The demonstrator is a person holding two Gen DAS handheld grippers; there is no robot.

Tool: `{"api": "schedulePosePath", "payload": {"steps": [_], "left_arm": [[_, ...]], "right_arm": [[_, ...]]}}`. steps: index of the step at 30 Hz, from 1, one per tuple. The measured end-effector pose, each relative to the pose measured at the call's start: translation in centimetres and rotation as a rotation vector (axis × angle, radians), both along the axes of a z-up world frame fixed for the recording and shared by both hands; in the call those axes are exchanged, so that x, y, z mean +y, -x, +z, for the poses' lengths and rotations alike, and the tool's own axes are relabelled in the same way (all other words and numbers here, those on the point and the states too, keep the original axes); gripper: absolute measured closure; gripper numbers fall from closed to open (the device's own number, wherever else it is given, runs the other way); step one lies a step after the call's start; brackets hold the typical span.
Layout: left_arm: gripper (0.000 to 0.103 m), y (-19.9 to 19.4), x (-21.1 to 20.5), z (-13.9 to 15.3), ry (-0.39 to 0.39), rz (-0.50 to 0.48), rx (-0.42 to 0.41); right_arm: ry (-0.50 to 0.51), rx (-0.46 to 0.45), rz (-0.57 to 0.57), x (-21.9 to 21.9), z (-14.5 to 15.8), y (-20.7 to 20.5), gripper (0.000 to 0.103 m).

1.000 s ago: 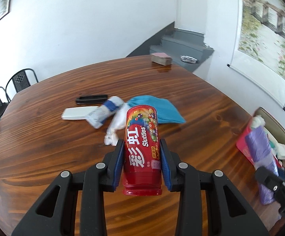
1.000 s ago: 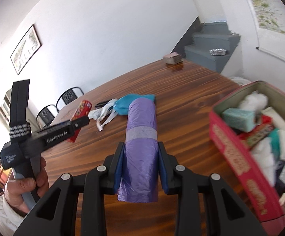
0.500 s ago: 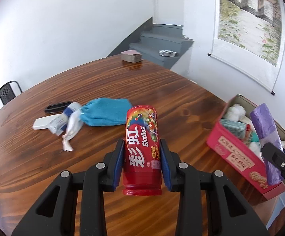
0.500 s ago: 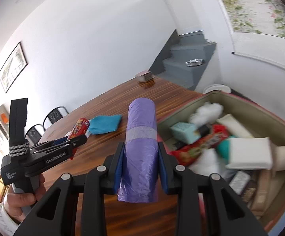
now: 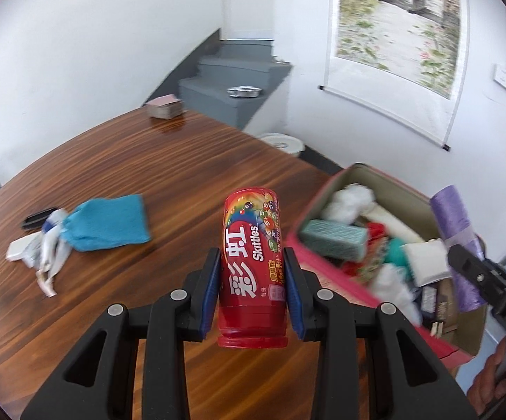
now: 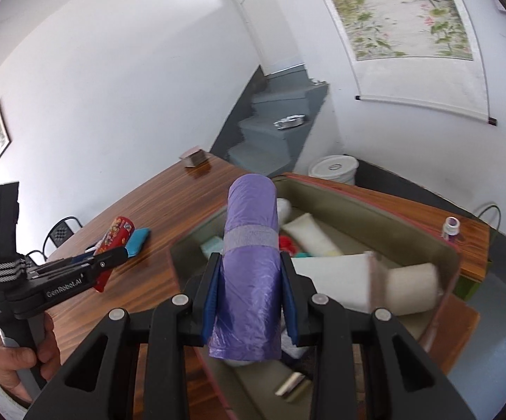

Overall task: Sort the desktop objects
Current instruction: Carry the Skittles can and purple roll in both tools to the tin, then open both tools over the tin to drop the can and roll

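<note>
— Grippers first: black two-finger left gripper [image 5: 253, 294], blue pads clamped on both sides of a red cylindrical Skittles candy tube [image 5: 251, 262], cap end toward the camera, tube lifted clear of the glossy brown wooden table [image 5: 169, 175].

— And the right?

— Black two-finger right gripper [image 6: 250, 297], pads pressed against a purple roll of plastic bags [image 6: 249, 262] with a paler band around its middle. Held above a red-sided open box with an olive lining [image 6: 375, 210], roll pointing away from the camera.

— Inside the box?

— Crowded: white pouches, a cream roll, a green rectangular block [image 5: 333, 239], red and teal bits. Exact items hard to tell through blur.

— Farther out on the table?

— Seen from the left wrist: teal folded cloth [image 5: 109, 222] lying flat, left of the tube; just beside it a white and blue crumpled wrapper [image 5: 50, 245], a flat white piece and a black flat object [image 5: 37, 218]. Small stack of cards [image 5: 164, 106] near the far edge. Beyond: grey stairs, hanging scroll painting.

— Person visible?

— Only a hand [image 6: 25, 353] around the left gripper's handle, from the right wrist view.
</note>
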State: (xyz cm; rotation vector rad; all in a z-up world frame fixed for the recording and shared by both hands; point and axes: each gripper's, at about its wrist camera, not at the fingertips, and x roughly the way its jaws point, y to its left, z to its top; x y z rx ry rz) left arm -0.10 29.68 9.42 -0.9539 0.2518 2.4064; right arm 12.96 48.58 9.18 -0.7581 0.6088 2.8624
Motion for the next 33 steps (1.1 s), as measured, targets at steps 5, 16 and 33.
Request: {"api": "schedulePosePath", "payload": {"steps": [5,16,33], "left_arm": [[0.066,-0.6,3.4,0.1,-0.023,-0.096,-0.019],[0.049,-0.4,7.8,-0.9,-0.097,-0.224,-0.178],[0.041,0.8,3.3,0.0,-0.080,-0.086,-0.086]], "right_arm": [[-0.019,-0.015,-0.036,1.3,-0.1,-0.3,0.069],[-0.013,-0.042,-0.093,3.6,-0.5,-0.6,0.067],[-0.032,0.003,-0.072,1.5,0.6,-0.5,0.056]]}}
